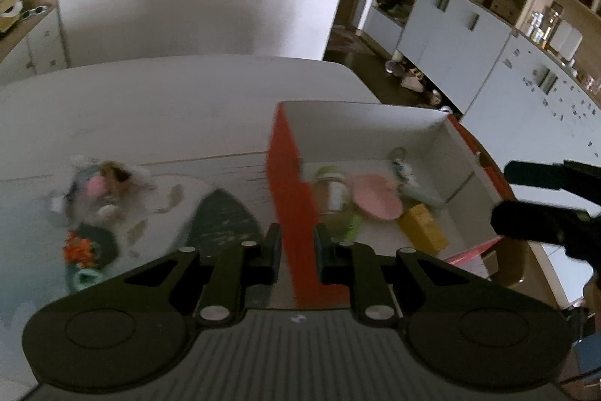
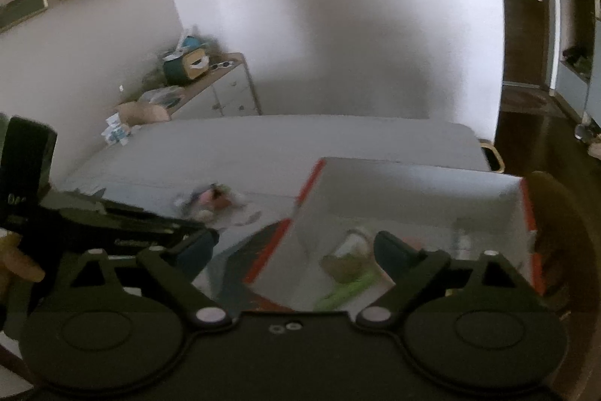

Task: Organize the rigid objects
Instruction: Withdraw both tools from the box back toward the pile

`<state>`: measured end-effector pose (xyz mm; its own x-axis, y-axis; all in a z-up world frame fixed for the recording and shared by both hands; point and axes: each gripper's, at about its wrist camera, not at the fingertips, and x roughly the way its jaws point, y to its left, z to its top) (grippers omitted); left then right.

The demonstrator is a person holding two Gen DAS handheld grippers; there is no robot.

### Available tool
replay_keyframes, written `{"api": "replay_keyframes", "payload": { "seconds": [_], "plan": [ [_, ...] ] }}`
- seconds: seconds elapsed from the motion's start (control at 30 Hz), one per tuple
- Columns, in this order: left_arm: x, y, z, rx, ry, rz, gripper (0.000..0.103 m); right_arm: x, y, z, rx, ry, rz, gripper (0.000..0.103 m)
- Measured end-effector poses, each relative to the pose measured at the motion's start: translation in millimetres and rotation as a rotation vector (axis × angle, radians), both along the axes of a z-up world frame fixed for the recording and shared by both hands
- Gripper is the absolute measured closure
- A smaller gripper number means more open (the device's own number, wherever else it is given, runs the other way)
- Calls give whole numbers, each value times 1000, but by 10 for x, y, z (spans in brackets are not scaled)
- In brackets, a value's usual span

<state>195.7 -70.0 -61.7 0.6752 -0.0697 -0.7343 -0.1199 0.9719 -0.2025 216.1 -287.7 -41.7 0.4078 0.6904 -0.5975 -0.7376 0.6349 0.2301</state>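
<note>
A white cardboard box (image 1: 375, 130) with red outer walls stands on the table, and its red left wall (image 1: 289, 175) runs between the fingers of my left gripper (image 1: 298, 243), which is shut on it. Inside lie a glass jar with a green lid (image 1: 332, 190), a pink disc (image 1: 375, 200), a yellow block (image 1: 422, 232) and a pale blue item (image 1: 413, 183). My right gripper (image 2: 296, 243) is open over the box's near left corner (image 2: 270, 250) with nothing between its fingers. The right gripper (image 1: 514, 198) also shows beside the box's right side.
Left of the box on the white table (image 1: 169, 108) lie a blurred heap of small toys (image 1: 97, 186), an orange flower piece (image 1: 79, 247), a teal ring (image 1: 84, 277) and a dark mat (image 1: 225, 217). A wooden chair (image 2: 556, 213) stands behind the box. Cabinets (image 1: 469, 36) line the right wall.
</note>
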Motion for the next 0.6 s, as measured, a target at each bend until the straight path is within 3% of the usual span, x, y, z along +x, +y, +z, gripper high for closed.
{"api": "replay_keyframes", "payload": {
  "seconds": [0.23,0.33,0.37,0.6],
  "plan": [
    [-274,470,-49,12,-2,30,82,-320,467,-57,-16,12,47,8],
    [-398,662,-63,16,-15,52,48,-443,651,-87,-21,20,56,8],
    [-441,722,-61,22,-26,63,31,-478,709,-94,-22,21,59,8],
    [-603,1202,-73,35,-52,112,26,-711,1148,-168,-28,24,94,7]
  ]
}}
